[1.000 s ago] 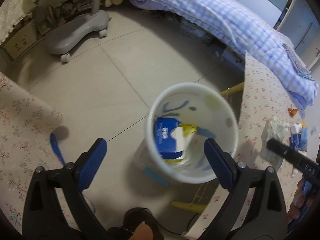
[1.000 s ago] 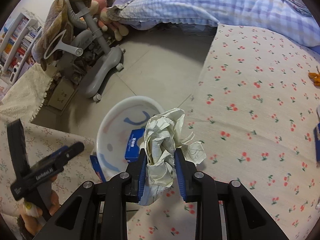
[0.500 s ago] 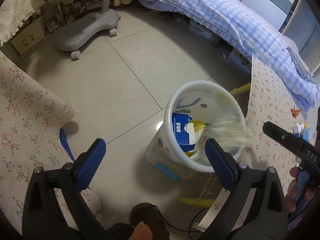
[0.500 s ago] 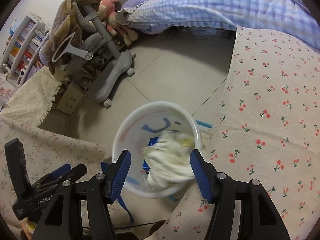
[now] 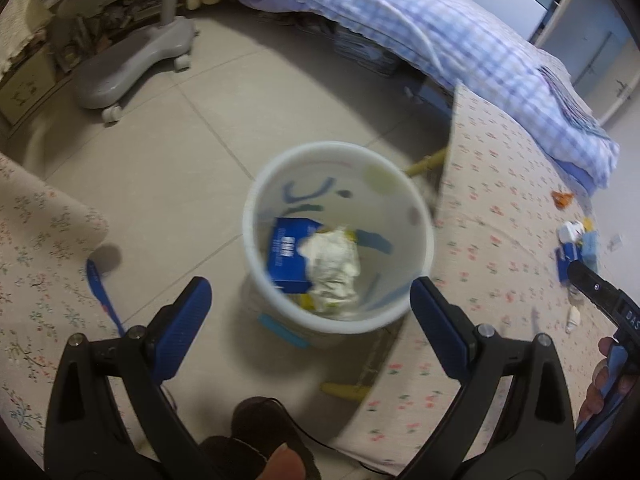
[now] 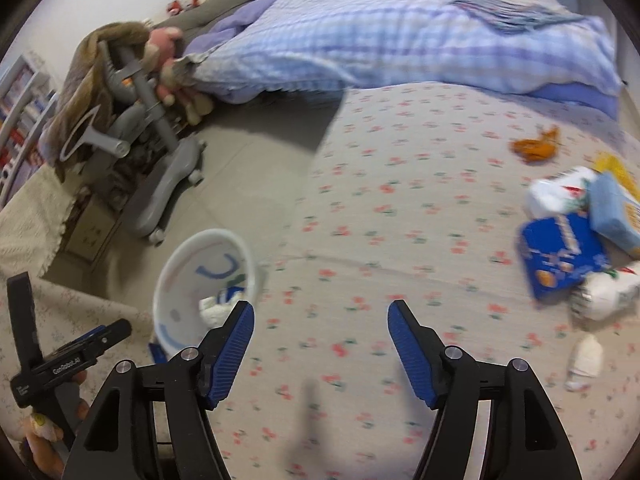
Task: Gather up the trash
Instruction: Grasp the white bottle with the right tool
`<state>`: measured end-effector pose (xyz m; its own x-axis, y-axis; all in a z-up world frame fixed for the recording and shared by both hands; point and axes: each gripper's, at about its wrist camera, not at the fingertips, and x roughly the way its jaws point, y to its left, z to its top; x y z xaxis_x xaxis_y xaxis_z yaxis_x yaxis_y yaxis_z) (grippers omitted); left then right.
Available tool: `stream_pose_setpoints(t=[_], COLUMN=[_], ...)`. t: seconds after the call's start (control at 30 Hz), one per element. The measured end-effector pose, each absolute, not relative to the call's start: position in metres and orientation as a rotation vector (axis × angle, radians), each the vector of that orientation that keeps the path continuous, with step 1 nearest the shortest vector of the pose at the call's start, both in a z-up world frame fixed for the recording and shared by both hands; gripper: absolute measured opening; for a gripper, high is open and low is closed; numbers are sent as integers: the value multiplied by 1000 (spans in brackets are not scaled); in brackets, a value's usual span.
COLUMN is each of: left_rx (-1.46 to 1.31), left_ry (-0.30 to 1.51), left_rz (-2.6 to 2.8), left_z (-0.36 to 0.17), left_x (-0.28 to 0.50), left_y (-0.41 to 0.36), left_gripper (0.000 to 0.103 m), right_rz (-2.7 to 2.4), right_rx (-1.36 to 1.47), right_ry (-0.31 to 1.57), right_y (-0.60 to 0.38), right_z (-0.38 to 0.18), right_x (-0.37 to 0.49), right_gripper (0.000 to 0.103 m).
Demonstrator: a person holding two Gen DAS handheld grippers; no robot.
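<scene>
A round white plastic waste bin (image 5: 338, 236) stands on the grey tiled floor (image 5: 168, 152), tucked against the left edge of the counter covered in a cherry-print cloth (image 6: 400, 240). Inside the bin lie a crumpled ball of white paper (image 5: 334, 266) and a blue cardboard box (image 5: 286, 254), the paper resting against the box's right side. The left gripper (image 5: 310, 316) hangs above the bin's near rim with its blue-padded fingers spread wide, nothing between them. The right gripper (image 6: 320, 328) is over the counter, its fingers likewise wide apart and bare, the bin just off its left finger.

At the counter's far right sits a heap of rubbish: a blue printed packet (image 6: 560, 256), white crumpled wrappers (image 6: 556, 196), a light-blue sponge-like block (image 6: 612, 212) and, farther off, an orange scrap (image 6: 536, 146). A small white scrap (image 6: 584, 360) lies nearer. The middle of the cloth is open between the grippers and that heap.

Left of the bin the floor runs open to a grey wheeled chair base (image 5: 132, 60). A blue-checked quilt (image 6: 400, 40) borders the far side.
</scene>
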<state>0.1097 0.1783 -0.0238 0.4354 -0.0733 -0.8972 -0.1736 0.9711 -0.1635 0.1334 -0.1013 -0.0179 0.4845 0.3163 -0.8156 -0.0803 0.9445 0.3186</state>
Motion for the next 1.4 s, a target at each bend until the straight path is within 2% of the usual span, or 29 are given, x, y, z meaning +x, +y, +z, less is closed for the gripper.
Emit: stream_pose_setpoints(t=[0.6, 1.17, 1.23, 1.3, 1.4], left_rx=[-112, 14, 36, 63, 80], left_ry=[1166, 1207, 1208, 1202, 1177], left_rz=[-129, -241, -254, -273, -360], left_z=[-14, -30, -33, -35, -38], left_x=[143, 180, 183, 185, 190], left_y=[46, -57, -66, -77, -94], left_gripper=[99, 99, 99, 99, 99], right_rz=[-69, -129, -135, -125, -98], right_rx=[350, 666, 613, 571, 518], right_ry=[1088, 1118, 1125, 1131, 1156], right_y=[-287, -351, -346, -342, -340], right_z=[-32, -79, -78, -76, -69], right_x=[114, 140, 143, 144, 143], right_gripper=[73, 73, 70, 54, 44])
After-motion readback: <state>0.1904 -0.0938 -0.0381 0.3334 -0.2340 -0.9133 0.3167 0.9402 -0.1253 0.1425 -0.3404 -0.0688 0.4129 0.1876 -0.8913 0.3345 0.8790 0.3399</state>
